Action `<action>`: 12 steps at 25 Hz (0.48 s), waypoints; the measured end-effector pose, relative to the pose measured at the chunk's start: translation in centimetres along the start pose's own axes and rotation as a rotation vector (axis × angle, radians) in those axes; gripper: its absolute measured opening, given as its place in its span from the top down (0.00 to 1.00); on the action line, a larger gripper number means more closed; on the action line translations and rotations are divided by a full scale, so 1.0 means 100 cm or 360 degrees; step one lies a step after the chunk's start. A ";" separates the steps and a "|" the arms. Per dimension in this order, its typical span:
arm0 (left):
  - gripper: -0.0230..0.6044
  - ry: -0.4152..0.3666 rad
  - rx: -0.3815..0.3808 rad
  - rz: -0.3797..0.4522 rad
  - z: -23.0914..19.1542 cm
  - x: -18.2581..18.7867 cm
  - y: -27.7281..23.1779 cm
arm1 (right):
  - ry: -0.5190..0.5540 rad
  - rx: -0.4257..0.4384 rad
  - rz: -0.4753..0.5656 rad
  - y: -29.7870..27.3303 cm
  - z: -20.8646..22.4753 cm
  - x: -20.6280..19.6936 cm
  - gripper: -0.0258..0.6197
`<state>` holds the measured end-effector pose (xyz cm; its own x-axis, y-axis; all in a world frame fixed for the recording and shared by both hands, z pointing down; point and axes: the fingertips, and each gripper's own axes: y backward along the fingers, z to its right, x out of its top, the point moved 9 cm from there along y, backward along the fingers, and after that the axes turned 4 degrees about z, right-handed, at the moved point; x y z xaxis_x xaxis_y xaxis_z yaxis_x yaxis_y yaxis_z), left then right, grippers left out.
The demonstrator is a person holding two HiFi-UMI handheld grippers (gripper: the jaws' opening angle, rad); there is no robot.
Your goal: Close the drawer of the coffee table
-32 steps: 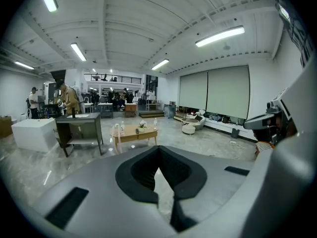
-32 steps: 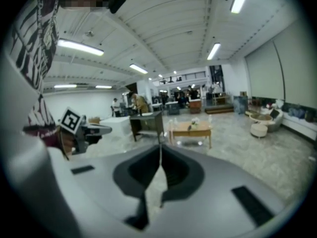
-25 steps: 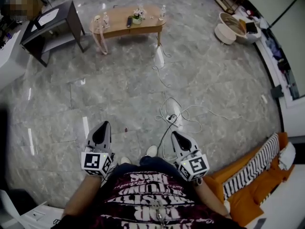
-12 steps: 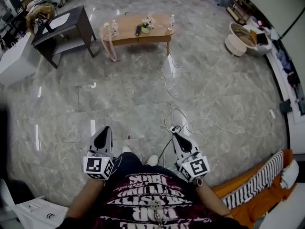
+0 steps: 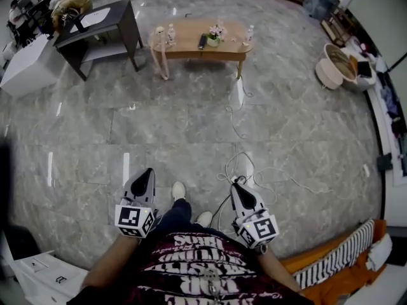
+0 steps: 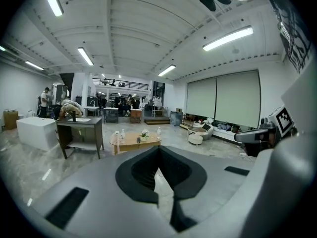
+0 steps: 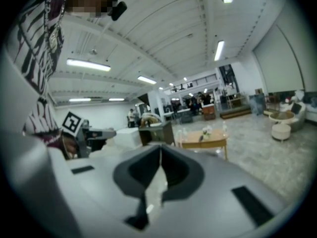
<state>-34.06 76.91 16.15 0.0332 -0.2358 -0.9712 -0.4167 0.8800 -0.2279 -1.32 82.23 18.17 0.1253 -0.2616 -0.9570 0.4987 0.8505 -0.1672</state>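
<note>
1. Since a second ago the coffee table (image 5: 200,40) has slid from the upper left of the head view toward its top centre, and the coiled white cable (image 5: 245,167) now lies just beside your right gripper's tip
2. Your left gripper (image 5: 149,171) has its jaws fully together and grips nothing; its own view shows the dark pads meeting in one line over bare floor
3. Your right gripper (image 5: 235,184) is closed the same way, pads meeting and nothing between them
4. In the head view both grippers sit low, at about 7 and 5 o'clock, and point toward 12, with one white shoe (image 5: 179,190) on the floor between them
5. You have the coffee table at 12 o'clock, well apart from both grippers across the marble floor (image 5: 159,126); a small flower pot (image 5: 217,38) and a dark remote (image 5: 202,41) stand on its top, and its drawer cannot be made out from here
6. At the coffee table's 9 o'clock stands a dark side table (image 5: 102,24), at its 3 o'clock a round basket (image 5: 334,72), and at your 4 o'clock an orange sofa (image 5: 340,275)
</note>
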 end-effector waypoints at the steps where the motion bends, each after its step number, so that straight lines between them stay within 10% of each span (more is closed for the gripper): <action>1: 0.93 -0.0005 -0.0016 0.0001 -0.005 0.001 -0.006 | -0.0008 -0.0009 0.0002 -0.008 0.000 0.003 0.91; 12: 0.93 0.0045 -0.0175 0.0069 -0.059 0.022 -0.082 | 0.0128 -0.0069 0.0001 -0.079 -0.008 0.037 0.91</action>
<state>-35.90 66.75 16.25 -0.0121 -0.2114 -0.9773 -0.5143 0.8395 -0.1752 -5.43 74.93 15.77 0.0552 -0.2249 -0.9728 0.4609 0.8700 -0.1750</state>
